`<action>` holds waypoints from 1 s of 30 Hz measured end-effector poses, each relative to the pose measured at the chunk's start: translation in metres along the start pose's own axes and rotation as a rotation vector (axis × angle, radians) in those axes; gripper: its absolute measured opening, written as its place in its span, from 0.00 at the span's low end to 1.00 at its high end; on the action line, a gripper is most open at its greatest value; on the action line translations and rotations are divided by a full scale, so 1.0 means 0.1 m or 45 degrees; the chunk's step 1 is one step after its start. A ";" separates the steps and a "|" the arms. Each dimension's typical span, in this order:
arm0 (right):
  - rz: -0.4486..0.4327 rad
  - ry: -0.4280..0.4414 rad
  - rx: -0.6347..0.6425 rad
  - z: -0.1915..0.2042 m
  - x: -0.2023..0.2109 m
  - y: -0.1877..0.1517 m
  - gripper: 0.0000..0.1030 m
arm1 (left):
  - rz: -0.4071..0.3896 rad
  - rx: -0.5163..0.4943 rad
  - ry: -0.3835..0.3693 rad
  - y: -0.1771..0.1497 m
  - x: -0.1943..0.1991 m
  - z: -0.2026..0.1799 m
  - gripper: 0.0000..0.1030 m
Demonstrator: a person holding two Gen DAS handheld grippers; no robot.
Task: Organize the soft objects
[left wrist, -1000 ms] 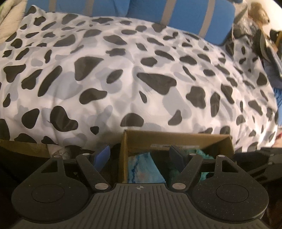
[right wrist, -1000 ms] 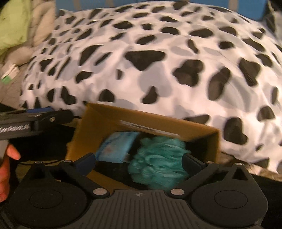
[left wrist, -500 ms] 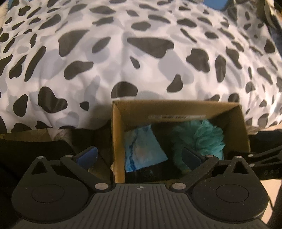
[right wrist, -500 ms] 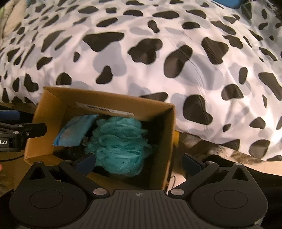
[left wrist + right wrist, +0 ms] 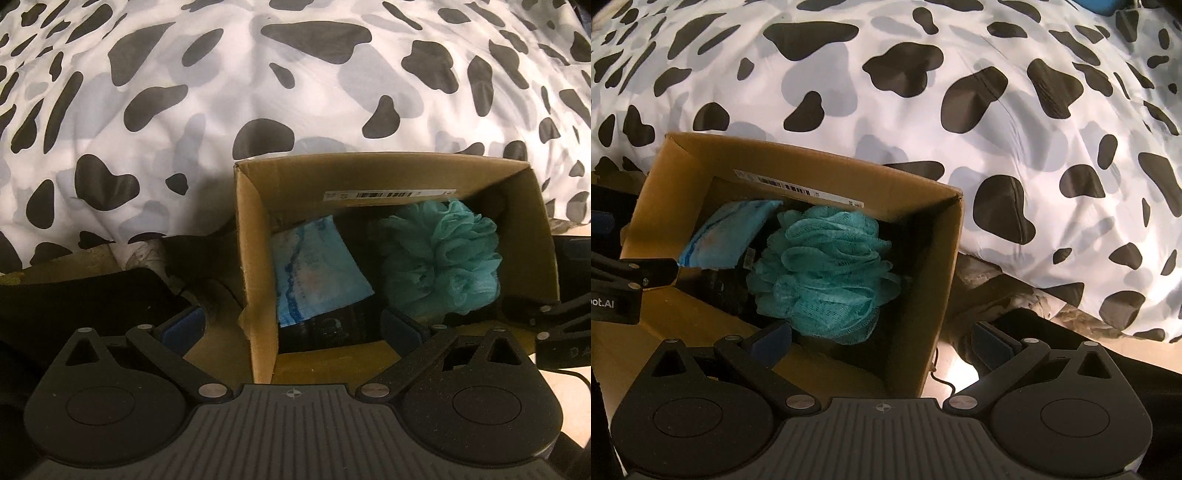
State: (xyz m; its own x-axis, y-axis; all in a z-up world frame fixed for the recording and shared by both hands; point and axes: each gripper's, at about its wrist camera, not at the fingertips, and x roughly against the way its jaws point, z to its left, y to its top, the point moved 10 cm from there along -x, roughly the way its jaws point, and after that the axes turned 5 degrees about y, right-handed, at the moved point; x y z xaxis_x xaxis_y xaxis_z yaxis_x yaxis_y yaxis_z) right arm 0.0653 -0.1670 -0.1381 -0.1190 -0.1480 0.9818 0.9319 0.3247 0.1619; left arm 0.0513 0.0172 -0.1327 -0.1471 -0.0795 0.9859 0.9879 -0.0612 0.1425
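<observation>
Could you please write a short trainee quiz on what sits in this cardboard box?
1. True or false: the teal pouf lies inside the box.
2. What lies beside the pouf, nearer the left gripper: A) blue pack, B) red ball, C) white mug?
3. How do both grippers' jaws stand?

Key: 1 true; 2 A; 3 open, holding nothing, right gripper included.

Cow-print duvet (image 5: 221,92) (white ground, black and grey patches) fills the upper half of both views, its lower edge lying just behind the open box. Barcode label (image 5: 388,194), white, on the box's far inner wall. Black fabric (image 5: 85,299) lies left of the box; crumpled patterned cloth (image 5: 1015,295) shows beneath the duvet edge.
</observation>
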 end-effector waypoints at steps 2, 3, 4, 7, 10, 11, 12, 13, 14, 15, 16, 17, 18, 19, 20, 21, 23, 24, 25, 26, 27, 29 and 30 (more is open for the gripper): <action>0.004 -0.002 0.001 -0.01 0.00 0.00 1.00 | 0.001 -0.004 0.007 0.00 0.00 0.00 1.00; 0.008 -0.004 0.003 -0.01 -0.01 0.00 1.00 | 0.001 -0.006 0.009 0.00 0.00 0.00 1.00; 0.011 -0.006 0.006 -0.01 -0.01 0.00 1.00 | 0.000 -0.009 0.011 0.01 0.00 0.00 1.00; 0.018 -0.007 0.019 0.01 -0.02 -0.01 1.00 | -0.002 -0.018 0.016 0.01 0.01 -0.01 1.00; 0.015 -0.006 0.029 0.02 -0.02 0.00 1.00 | -0.004 -0.029 0.019 0.01 0.01 -0.01 1.00; 0.014 -0.006 0.031 0.02 -0.01 0.00 1.00 | -0.005 -0.031 0.019 0.01 0.01 -0.01 1.00; 0.013 -0.006 0.032 0.02 -0.01 0.00 1.00 | -0.007 -0.034 0.018 0.01 0.01 -0.01 1.00; 0.012 -0.005 0.032 0.02 -0.01 0.00 1.00 | -0.009 -0.036 0.016 0.01 0.01 -0.02 1.00; 0.012 -0.006 0.032 0.02 -0.01 0.00 1.00 | -0.012 -0.037 0.016 0.01 0.02 -0.02 1.00; 0.012 -0.006 0.033 0.02 -0.01 0.00 1.00 | -0.013 -0.037 0.016 0.01 0.02 -0.02 1.00; 0.011 -0.007 0.034 0.03 -0.01 0.00 1.00 | -0.013 -0.038 0.016 0.01 0.02 -0.02 1.00; 0.010 -0.008 0.037 0.03 -0.01 0.00 1.00 | -0.012 -0.037 0.014 0.01 0.02 -0.02 1.00; 0.007 -0.009 0.041 0.03 -0.01 0.00 1.00 | -0.012 -0.037 0.012 0.01 0.02 -0.03 1.00; 0.005 -0.010 0.043 0.03 0.00 0.01 1.00 | -0.011 -0.038 0.011 0.01 0.02 -0.03 1.00; 0.004 -0.010 0.045 0.03 0.00 0.01 1.00 | -0.012 -0.039 0.010 0.01 0.03 -0.03 1.00; 0.005 -0.010 0.044 0.04 0.00 0.01 1.00 | -0.014 -0.040 0.009 0.01 0.03 -0.03 1.00; 0.005 -0.011 0.045 0.04 0.00 0.01 1.00 | -0.015 -0.044 0.008 0.01 0.03 -0.03 1.00; 0.005 -0.012 0.047 0.04 0.00 0.01 1.00 | -0.016 -0.047 0.006 0.01 0.03 -0.04 1.00; 0.004 -0.012 0.050 0.04 0.00 0.01 1.00 | -0.014 -0.051 0.006 0.01 0.03 -0.05 1.00; 0.004 -0.011 0.053 0.05 0.00 0.01 1.00 | -0.012 -0.057 0.009 0.01 0.03 -0.05 1.00; 0.003 -0.012 0.057 0.05 0.00 0.01 1.00 | -0.011 -0.063 0.014 0.00 0.03 -0.06 1.00; 0.003 -0.013 0.061 0.05 0.00 0.01 1.00 | -0.011 -0.076 0.022 0.00 0.02 -0.07 1.00; 0.003 -0.013 0.062 0.06 0.00 0.01 1.00 | -0.011 -0.080 0.023 0.00 0.02 -0.07 1.00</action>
State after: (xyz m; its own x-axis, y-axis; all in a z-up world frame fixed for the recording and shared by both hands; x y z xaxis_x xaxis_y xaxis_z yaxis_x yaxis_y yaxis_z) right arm 0.0646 -0.1613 -0.1375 -0.1204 -0.1379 0.9831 0.9145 0.3700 0.1639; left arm 0.0506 0.0102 -0.1311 -0.1573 -0.0968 0.9828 0.9816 -0.1241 0.1449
